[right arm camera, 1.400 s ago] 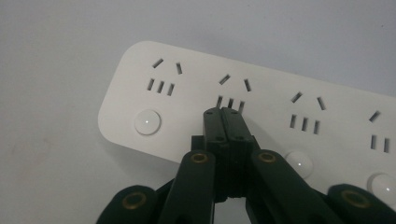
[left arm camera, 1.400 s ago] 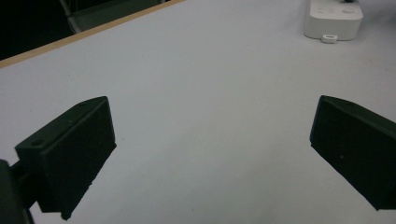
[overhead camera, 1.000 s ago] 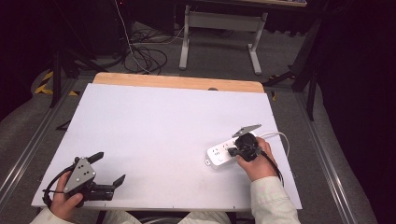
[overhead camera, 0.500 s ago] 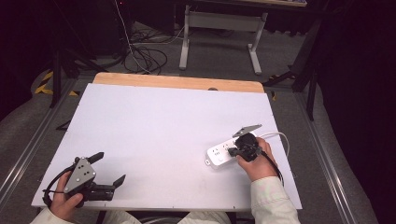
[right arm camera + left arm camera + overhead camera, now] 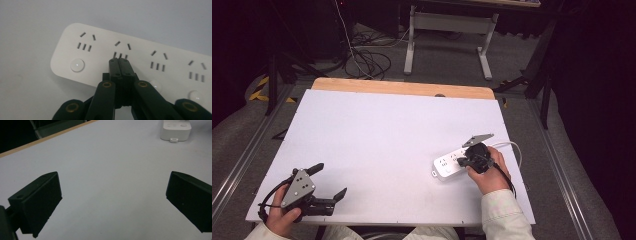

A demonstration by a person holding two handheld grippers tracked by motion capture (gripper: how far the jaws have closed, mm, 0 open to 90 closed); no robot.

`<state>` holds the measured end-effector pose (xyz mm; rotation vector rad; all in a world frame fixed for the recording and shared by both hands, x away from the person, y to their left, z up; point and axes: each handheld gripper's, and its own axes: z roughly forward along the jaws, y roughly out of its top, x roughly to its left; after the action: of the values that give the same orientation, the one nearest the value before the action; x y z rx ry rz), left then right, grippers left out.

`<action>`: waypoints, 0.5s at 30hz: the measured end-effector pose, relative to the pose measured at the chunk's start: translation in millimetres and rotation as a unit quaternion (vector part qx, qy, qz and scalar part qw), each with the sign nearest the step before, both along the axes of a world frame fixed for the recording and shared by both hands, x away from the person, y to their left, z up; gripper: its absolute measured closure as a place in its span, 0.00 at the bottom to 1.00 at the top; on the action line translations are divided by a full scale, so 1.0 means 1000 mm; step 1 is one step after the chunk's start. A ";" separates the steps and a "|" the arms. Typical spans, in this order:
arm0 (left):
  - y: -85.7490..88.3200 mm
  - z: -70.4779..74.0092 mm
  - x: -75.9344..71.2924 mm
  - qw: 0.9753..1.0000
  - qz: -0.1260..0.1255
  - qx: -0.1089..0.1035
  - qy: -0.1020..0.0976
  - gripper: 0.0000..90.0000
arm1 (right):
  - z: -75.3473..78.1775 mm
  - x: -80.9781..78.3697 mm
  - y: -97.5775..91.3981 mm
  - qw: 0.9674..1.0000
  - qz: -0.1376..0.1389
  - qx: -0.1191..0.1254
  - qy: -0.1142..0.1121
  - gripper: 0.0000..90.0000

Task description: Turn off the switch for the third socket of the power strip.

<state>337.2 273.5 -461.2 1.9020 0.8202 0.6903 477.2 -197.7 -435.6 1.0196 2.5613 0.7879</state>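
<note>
The long white plastic power strip (image 5: 452, 165) with round switch buttons lies on the white table (image 5: 387, 135) at about four o'clock from its centre. The right gripper (image 5: 120, 60) has its black jaws clenched together on nothing, tips down over the second socket group near a button, so a switch press looks in hand, though I cannot tell touching from hovering. The right gripper view alone gives the socket slots and buttons. The left gripper (image 5: 112, 192) idles at seven o'clock, jaws released wide; its view catches the strip's end face across the table.
</note>
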 end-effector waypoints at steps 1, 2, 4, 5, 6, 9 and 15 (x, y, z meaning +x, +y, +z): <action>0.000 0.000 0.000 1.000 0.001 0.001 -0.001 0.00 | 0.004 -0.002 0.000 1.000 0.004 0.017 -0.010 1.00; 0.001 0.000 0.001 1.000 0.000 0.000 0.000 0.00 | 0.011 -0.005 -0.001 0.999 0.007 0.040 -0.020 1.00; 0.001 0.000 0.000 1.000 0.001 -0.001 0.001 0.00 | 0.015 -0.006 -0.001 0.999 0.008 0.041 -0.023 1.00; 0.001 0.000 0.000 1.000 0.001 -0.002 0.000 0.00 | 0.018 -0.008 0.000 0.999 0.009 0.037 -0.026 1.00; 0.001 0.001 0.000 1.000 0.001 0.000 -0.003 0.00 | 0.019 -0.008 0.001 0.999 0.010 0.036 -0.026 1.00; 0.000 0.000 0.000 1.000 0.000 0.000 -0.002 0.00 | 0.020 -0.008 0.001 0.999 0.011 0.037 -0.028 1.00; 0.001 0.000 0.001 1.000 0.000 0.000 0.000 0.00 | 0.024 -0.010 -0.001 0.999 0.009 0.042 -0.031 1.00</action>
<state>338.0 274.4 -461.0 1.9026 0.8210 0.6903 467.5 -198.7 -412.0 0.9814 2.5065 0.9254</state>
